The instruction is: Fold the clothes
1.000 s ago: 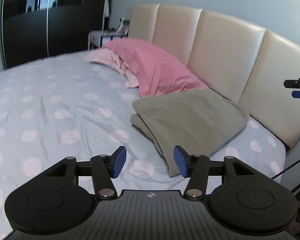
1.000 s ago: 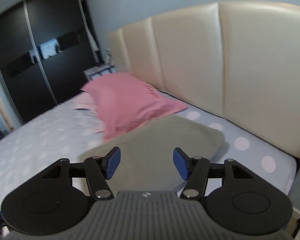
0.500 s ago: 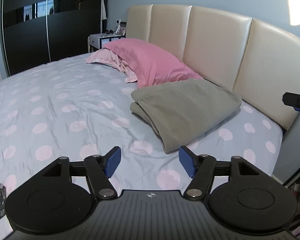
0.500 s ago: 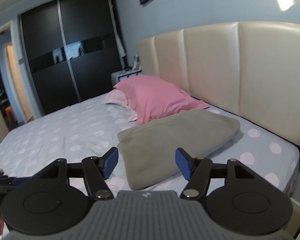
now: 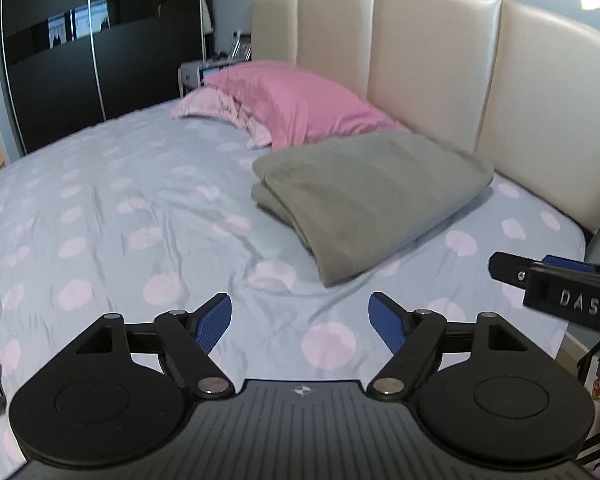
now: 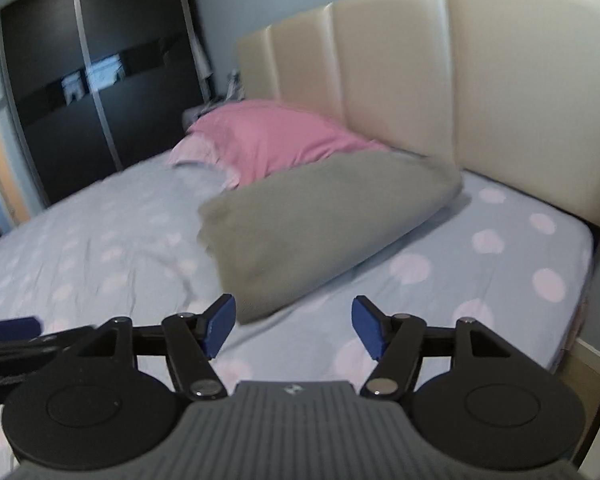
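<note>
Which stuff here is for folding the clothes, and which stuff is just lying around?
For the job:
- folded grey garment
- left tool, open, holding nothing
- right tool, open, holding nothing

Just lying about:
- pink pillow
- paler pink pillow under it
- spotted bedsheet
- cream headboard
- black wardrobe

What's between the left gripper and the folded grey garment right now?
Only bare dotted bedsheet, as the left wrist view shows. The left gripper, jaws just opened wider with nothing between them, is apart from the folded grey garment; nothing else lies in that stretch.
</note>
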Motion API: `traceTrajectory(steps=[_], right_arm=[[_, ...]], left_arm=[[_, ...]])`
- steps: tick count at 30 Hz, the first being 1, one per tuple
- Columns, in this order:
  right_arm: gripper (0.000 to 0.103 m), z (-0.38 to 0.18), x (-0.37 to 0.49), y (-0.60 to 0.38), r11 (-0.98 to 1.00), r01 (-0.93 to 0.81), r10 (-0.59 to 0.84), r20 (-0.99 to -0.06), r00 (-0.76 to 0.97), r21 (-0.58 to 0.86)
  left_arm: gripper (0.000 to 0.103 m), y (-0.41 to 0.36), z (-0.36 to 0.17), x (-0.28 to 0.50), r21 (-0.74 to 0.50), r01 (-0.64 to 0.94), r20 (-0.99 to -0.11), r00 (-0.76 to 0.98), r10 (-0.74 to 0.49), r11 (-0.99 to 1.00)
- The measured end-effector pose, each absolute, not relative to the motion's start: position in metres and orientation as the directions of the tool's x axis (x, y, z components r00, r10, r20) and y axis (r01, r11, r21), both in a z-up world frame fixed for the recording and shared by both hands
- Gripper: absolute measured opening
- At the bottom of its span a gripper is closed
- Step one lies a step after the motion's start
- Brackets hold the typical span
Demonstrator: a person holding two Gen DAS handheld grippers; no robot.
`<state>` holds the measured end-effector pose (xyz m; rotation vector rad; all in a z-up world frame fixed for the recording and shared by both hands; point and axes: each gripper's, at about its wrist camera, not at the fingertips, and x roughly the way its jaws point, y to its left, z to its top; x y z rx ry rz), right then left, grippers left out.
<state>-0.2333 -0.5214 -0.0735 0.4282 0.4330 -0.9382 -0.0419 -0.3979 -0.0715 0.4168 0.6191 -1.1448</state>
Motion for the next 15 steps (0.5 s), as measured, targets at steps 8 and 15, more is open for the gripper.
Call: traceTrajectory(steps=[8,15], right_arm=[[0.073,-0.085,-0.221,-0.512,0.568,0.816,-0.648,-0.555,0.522,0.105],[0.074,-0.083,-0.223,-0.504,0.567,0.818,-0.657,-0.546,0.52,0.097]], left_arm=[[0.075,-0.399,-0.081,-0.044,-0.007,0.929,-0.664,0.272,-0.696,0.371],[0.075,-0.397,-0.081,-0.048,-0.005,0.934,-0.665,0.263,-0.699,0.356]])
